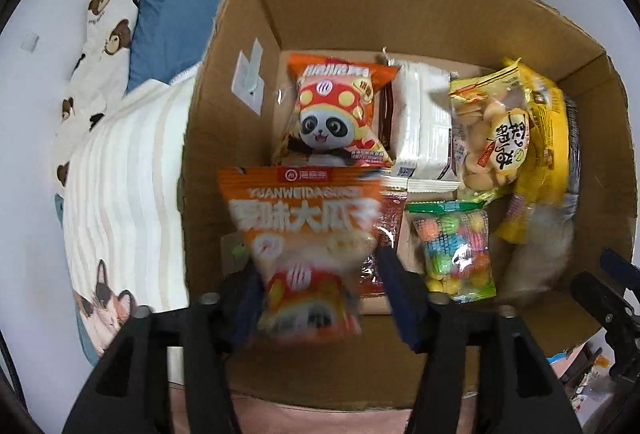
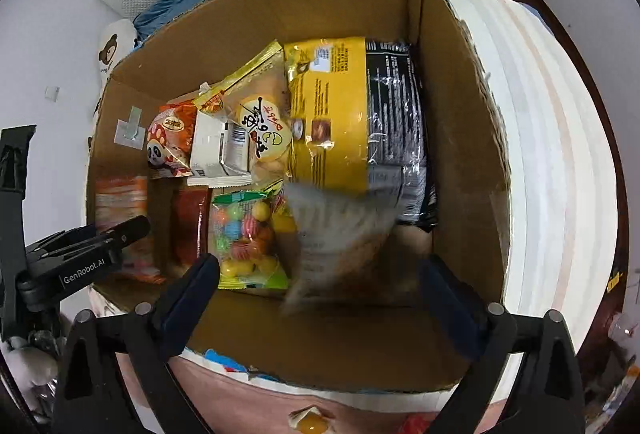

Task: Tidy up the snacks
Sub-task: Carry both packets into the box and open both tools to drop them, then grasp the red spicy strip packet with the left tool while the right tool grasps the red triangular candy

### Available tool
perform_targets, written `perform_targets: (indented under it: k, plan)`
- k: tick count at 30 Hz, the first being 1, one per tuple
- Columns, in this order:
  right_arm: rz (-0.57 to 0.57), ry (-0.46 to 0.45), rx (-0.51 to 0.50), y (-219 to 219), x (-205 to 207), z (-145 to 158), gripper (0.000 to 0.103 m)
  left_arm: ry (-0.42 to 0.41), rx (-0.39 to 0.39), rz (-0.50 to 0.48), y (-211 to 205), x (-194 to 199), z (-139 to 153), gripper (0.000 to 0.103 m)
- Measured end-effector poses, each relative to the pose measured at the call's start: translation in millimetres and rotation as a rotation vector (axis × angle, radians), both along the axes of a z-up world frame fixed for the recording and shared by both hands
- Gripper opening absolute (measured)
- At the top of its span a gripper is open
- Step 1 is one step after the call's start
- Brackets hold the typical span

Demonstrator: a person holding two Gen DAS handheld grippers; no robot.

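Note:
An open cardboard box (image 1: 240,33) (image 2: 280,13) holds several snack packs: a panda bag (image 1: 340,105), a white pack (image 1: 424,125), a biscuit bag (image 1: 492,137), a yellow bag (image 2: 332,113) and a bag of coloured candy (image 1: 456,246) (image 2: 248,234). My left gripper (image 1: 320,274) points down over the box's near left part. Its jaws stand apart, and a blurred orange snack bag (image 1: 304,234) hangs loose between them. My right gripper (image 2: 320,266) is wide open over the near right part. A blurred pale bag (image 2: 340,234) lies free between its fingers.
The box sits on a bed with a striped cream blanket (image 1: 120,193) (image 2: 552,153). A blue pillow (image 1: 180,1) and a bear-print pillow (image 1: 108,33) lie beyond it. A pink cover (image 2: 248,406) shows at the box's near edge. White walls stand behind.

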State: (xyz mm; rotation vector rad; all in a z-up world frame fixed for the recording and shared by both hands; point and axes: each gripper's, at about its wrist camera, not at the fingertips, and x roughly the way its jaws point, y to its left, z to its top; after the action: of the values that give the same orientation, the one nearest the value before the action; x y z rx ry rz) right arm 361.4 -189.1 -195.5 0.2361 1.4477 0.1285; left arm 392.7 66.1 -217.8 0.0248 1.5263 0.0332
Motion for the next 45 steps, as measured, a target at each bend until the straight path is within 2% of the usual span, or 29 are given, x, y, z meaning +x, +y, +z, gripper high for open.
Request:
perform_targets:
  k: [2,3,8,14,21,32,40,45]
  plan:
    - [-0.004,0.007,0.006,-1,0,-2,0.102,-0.018,-0.035,0.016,3,-1,2,0.093]
    - [-0.006,0.006,0.006,-1,0,-3,0.102,-0.024,-0.048,0.019,4,-1,4,0.096]
    - [0.010,0.001,-0.026,4,0,-5,0.102,-0.056,-0.064,0.013,5,-3,11,0.097]
    - [0.027,-0.027,-0.067,9,-4,7,0.102,-0.099,-0.074,0.004,-4,-11,27,0.097]
    - [0.063,-0.107,-0.125,15,-16,30,0.102,-0.190,-0.090,0.011,-9,-27,54,0.097]
    - [0.072,-0.232,-0.139,15,-58,79,0.102,-0.352,-0.121,-0.033,-13,-72,106,0.097]
    - [0.059,-0.284,-0.065,13,-104,114,0.102,-0.428,-0.150,-0.057,-11,-120,129,0.097]
    - [-0.006,-0.211,0.013,0,-150,89,0.102,-0.428,-0.082,-0.115,-14,-160,115,0.097]
